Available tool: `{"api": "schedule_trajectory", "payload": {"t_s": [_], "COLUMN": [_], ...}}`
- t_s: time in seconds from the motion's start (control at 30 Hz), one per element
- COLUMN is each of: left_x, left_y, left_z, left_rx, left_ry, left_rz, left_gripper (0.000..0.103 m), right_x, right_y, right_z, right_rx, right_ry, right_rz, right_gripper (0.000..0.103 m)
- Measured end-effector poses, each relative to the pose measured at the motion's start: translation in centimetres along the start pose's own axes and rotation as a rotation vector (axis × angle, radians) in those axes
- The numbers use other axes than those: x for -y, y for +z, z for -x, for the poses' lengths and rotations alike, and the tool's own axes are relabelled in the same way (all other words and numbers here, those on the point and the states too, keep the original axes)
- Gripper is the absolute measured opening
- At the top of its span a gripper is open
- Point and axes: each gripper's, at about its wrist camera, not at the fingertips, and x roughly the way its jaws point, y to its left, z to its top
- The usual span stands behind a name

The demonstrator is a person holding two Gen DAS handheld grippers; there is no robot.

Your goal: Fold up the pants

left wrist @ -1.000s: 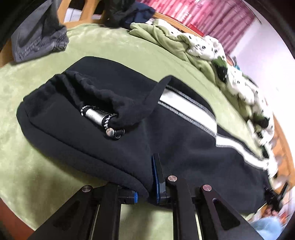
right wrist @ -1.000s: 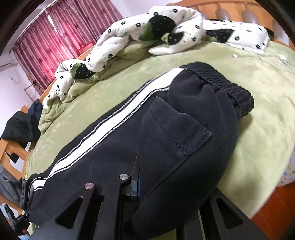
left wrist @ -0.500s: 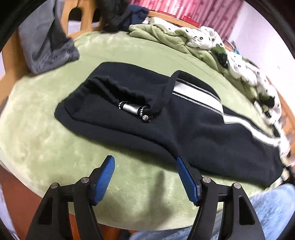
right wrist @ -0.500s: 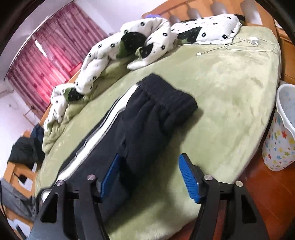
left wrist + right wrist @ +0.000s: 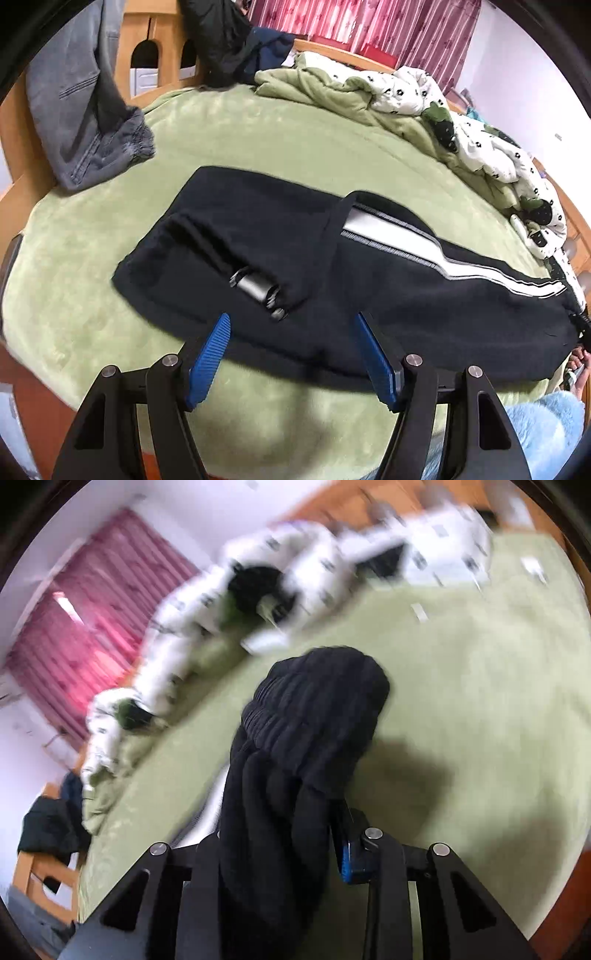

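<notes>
The gray clothes [image 5: 88, 114] hang over the wooden bed frame [image 5: 22, 184] at the far left. The black pants [image 5: 280, 251] lie flat on the green bed [image 5: 258, 136], stretched from left to right, with a white stripe [image 5: 424, 254] running along them. A silver cord end [image 5: 255, 286] rests on the near part of the pants. The left gripper [image 5: 291, 354] is just in front of the pants' near edge. Its jaws are wide apart and hold nothing. The spotted blanket [image 5: 480, 133] is bunched up along the far side of the bed.

In the right view, which is blurry, the right gripper [image 5: 280, 849] has its jaws squeezed tight on the pants. The stretchy waistband [image 5: 306, 716] sticks up past the jaws, lifted off the bed.
</notes>
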Motion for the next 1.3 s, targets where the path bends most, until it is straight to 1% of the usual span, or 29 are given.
{"api": "schedule_trajectory", "payload": {"t_s": [0.03,0.07,0.1,0.17,0.23,0.27,0.33,0.37,0.4,0.43,0.47,0.53,0.57,0.63,0.7,0.73,0.8,0.87,0.9,0.93,0.97,1.03,1.07,1.1,1.13,1.17,1.2,1.23,1.3], "left_x": [0.2,0.4,0.6,0.8,0.6,0.4,-0.2,-0.4,-0.5,-0.2,-0.1,-0.5,-0.9,-1.6,-2.4,-2.9,-3.9,-4.9,-5.3,-5.4,-5.6,-6.2,-6.7,-7.3,-8.0,-8.7,-9.5,-10.2,-11.2], "left_y": [0.3,0.5,0.7,0.8,1.0,1.1,1.3,1.5,1.7,2.2,2.5,3.9,4.9,7.5,10.1,11.5,13.8,15.5,16.1,16.5,16.6,16.2,15.9,15.7,15.4,15.2,14.9,14.8,14.4], "left_z": [-0.3,-0.7,-1.3,-2.1,-2.9,-3.3,-4.0,-4.5,-5.0,-5.8,-6.1,-5.7,-5.2,-4.5,-4.1,-4.2,-5.1,-6.6,-7.5,-8.3,-8.9,-9.3,-9.5,-9.6,-9.4,-8.9,-8.6,-8.5,-8.8], "left_rx": [0.0,0.001,-0.004,-0.018,-0.016,-0.01,0.001,-0.004,-0.019,-0.045,-0.057,-0.019,0.014,0.066,0.119,0.127,0.104,0.043,-0.002,-0.044,-0.067,-0.063,-0.065,-0.059,-0.027,0.019,0.052,0.056,0.024], "left_ry": [-0.003,-0.01,-0.019,-0.017,0.0,0.005,-0.011,-0.029,-0.028,0.01,0.017,-0.01,-0.024,-0.037,-0.031,-0.03,-0.032,-0.026,-0.015,0.003,0.006,-0.022,-0.041,-0.042,-0.037,-0.045,-0.061,-0.073,-0.105], "left_rz": [0.005,0.01,0.013,0.009,0.013,0.026,0.061,0.069,0.058,0.018,-0.004,0.004,0.02,0.021,0.029,0.034,0.048,0.061,0.052,0.027,0.009,0.02,0.034,0.049,0.063,0.079,0.1,0.121,0.149], "left_gripper": [0.067,0.067,0.067,0.067,0.067,0.067,0.065,0.058,0.033,0.017,0.009,0.009,0.009,0.009,0.009,0.009,0.01,0.012,0.012,0.012,0.013,0.023,0.041,0.061,0.065,0.066,0.072,0.074,0.075], "right_x": [-0.1,-0.3,-0.3,0.6,2.3,3.1,3.9,3.9,3.7,3.2,2.5,0.6,-0.5,-2.8,-6.4,-8.3,-11.9,-15.7,-18.1,-19.4,-21.9,-25.2,-27.5,-28.9,-30.9,-32.2,-33.6,-34.0,-35.7], "right_y": [0.2,0.1,-0.1,-1.2,-2.2,-2.9,-4.1,-4.6,-4.8,-5.3,-5.7,-6.1,-6.4,-6.4,-6.4,-6.4,-6.3,-6.7,-7.3,-7.7,-8.6,-10.3,-11.7,-12.7,-14.1,-15.2,-16.2,-16.7,-18.7], "right_z": [0.0,-0.7,-1.3,-2.5,-2.3,-1.3,1.7,3.0,3.9,5.4,6.5,8.7,9.6,11.1,11.9,12.0,11.4,10.4,9.7,9.1,7.9,6.2,4.6,3.7,2.4,1.5,0.6,0.2,-0.6], "right_rx": [-0.003,-0.041,-0.069,-0.141,-0.185,-0.178,-0.138,-0.128,-0.124,-0.117,-0.108,-0.078,-0.061,-0.028,-0.007,-0.003,-0.004,-0.021,-0.034,-0.041,-0.056,-0.081,-0.102,-0.115,-0.132,-0.145,-0.161,-0.171,-0.19], "right_ry": [-0.008,-0.045,-0.082,-0.174,-0.184,-0.177,-0.204,-0.219,-0.228,-0.246,-0.268,-0.307,-0.308,-0.291,-0.25,-0.221,-0.173,-0.117,-0.084,-0.071,-0.054,-0.04,-0.036,-0.033,-0.031,-0.028,-0.018,-0.01,0.018], "right_rz": [0.003,0.028,0.052,0.089,0.06,0.036,0.035,0.05,0.066,0.1,0.129,0.199,0.225,0.259,0.297,0.313,0.334,0.366,0.396,0.42,0.476,0.571,0.65,0.703,0.772,0.819,0.859,0.879,0.923], "right_gripper": [0.035,0.038,0.044,0.049,0.052,0.052,0.057,0.057,0.057,0.057,0.057,0.057,0.057,0.057,0.057,0.057,0.058,0.058,0.059,0.061,0.062,0.064,0.064,0.064,0.064,0.064,0.064,0.064,0.064]}}
